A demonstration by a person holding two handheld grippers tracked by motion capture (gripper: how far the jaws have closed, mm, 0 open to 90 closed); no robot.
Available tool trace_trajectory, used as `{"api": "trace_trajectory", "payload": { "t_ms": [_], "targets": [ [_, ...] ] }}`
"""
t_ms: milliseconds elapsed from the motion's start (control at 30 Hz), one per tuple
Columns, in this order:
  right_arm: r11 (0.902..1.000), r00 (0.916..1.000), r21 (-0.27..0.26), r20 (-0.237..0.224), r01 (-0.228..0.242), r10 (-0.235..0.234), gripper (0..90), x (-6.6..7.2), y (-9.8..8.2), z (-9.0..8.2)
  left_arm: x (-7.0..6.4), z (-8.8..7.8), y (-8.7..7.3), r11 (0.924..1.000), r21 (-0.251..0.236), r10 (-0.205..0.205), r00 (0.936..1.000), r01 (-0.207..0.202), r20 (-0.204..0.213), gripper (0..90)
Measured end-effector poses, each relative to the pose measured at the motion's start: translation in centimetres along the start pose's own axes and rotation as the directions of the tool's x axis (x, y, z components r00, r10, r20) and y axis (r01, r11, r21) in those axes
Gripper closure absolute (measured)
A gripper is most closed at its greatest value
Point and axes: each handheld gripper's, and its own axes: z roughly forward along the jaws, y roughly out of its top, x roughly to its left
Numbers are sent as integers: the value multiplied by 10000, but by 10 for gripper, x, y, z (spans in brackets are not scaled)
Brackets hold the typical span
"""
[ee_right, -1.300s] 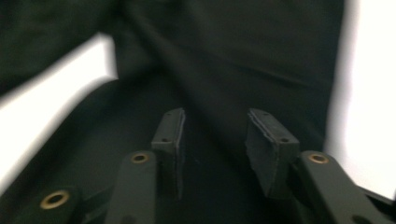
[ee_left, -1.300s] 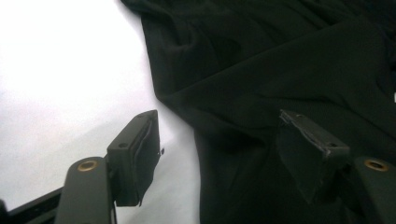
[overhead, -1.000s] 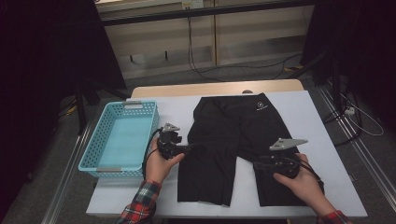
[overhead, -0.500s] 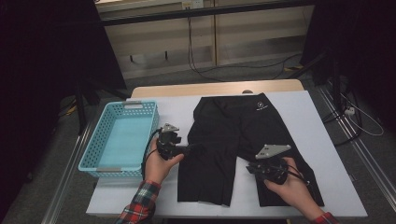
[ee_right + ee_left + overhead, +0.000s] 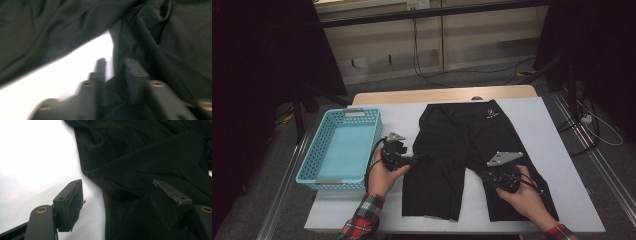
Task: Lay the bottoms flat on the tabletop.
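We see right gripper (image 5: 113,72) clamped, probably on shorts (image 5: 462,145) hem; left gripper (image 5: 117,202) apart at shorts' 9 o'clock edge.

A lab or recording room, not a home: a white tabletop (image 5: 557,150) stands on a bare grey floor (image 5: 257,210), black curtains (image 5: 267,55) hang at both sides, loose cables (image 5: 437,77) trail across the floor, and metal rails (image 5: 607,175) run beside the tabletop.
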Motion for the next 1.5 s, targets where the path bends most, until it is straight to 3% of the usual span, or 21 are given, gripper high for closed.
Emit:
{"api": "trace_trajectory", "payload": {
  "t_ms": [133,200,300,367,433,600,667,733,800,933,1000,1067,1100,1133,1167,1233,1300,1333,1433,1500],
  "targets": [
    [9997,9994,36,-256,-238,239,900,-4,1,-1,-1,0,-1,10000,13,-40,10000,40,54,270],
    [9991,9943,-27,-978,-427,423,900,0,0,-4,-1,-2,-1,10000,2,-3,10000,3,86,268],
    [10000,9905,57,-1377,58,-50,900,13,2,-7,-2,-5,-2,10000,-9,-14,9998,14,185,266],
    [9997,9923,-10,-1213,240,-240,850,19,2,-8,-3,-7,-3,10000,-11,-92,9994,92,340,268],
    [9999,9896,2,-1430,168,-166,803,20,2,-9,-5,-10,-6,10000,-76,-60,9989,64,467,271],
    [9989,9963,-439,-835,144,-180,683,18,8,-12,-12,-16,-13,9996,49,275,9973,-279,682,294],
    [9982,9963,-532,-794,289,-331,648,19,11,-10,-15,-19,-18,9974,236,670,9955,-687,663,351],
    [9981,9975,-483,-586,373,-401,643,21,12,-8,-18,-21,-20,9962,278,806,9940,-829,741,392],
    [9978,9982,-602,-517,282,-314,647,19,13,-7,-20,-20,-22,9955,334,854,9914,-891,995,494],
    [9981,9979,-491,-527,362,-388,661,19,13,-3,-21,-16,-25,9923,566,1045,9903,-1100,914,517],
    [9981,9970,-233,-514,568,-579,684,22,13,7,-19,-11,-27,9881,964,1122,9903,-1200,822,581],
    [9972,9967,-147,-327,738,-743,692,23,15,12,-18,-11,-27,9902,976,916,9918,-1002,891,636],
    [9965,9966,-180,-7,821,-822,705,22,16,14,-17,-11,-26,9902,1065,810,9924,-907,922,664],
    [9965,9966,-180,-7,821,-822,705,22,16,14,-17,-11,-26,9902,1065,810,9924,-907,922,716],
    [9976,9979,-270,129,636,-633,716,18,18,17,-17,-10,-26,9915,1128,528,9924,-654,1113,774],
    [9978,9980,-214,-10,628,-629,728,15,20,20,-19,-9,-26,9892,1276,561,9908,-719,1235,864],
    [9978,9980,-198,-59,634,-636,797,14,20,24,-19,-9,-25,9879,1349,590,9902,-761,1263,889],
    [9980,9981,-170,-43,617,-618,858,13,22,25,-18,-9,-24,9889,1442,166,9901,-369,1397,897],
    [9976,9973,-109,-261,679,-682,892,13,22,23,-16,-13,-24,9886,1500,-159,9869,-85,1608,899],
    [9977,9959,-53,-599,677,-679,894,15,21,18,-11,-28,-22,9924,1217,-364,9858,164,1640,898]
  ]
}}
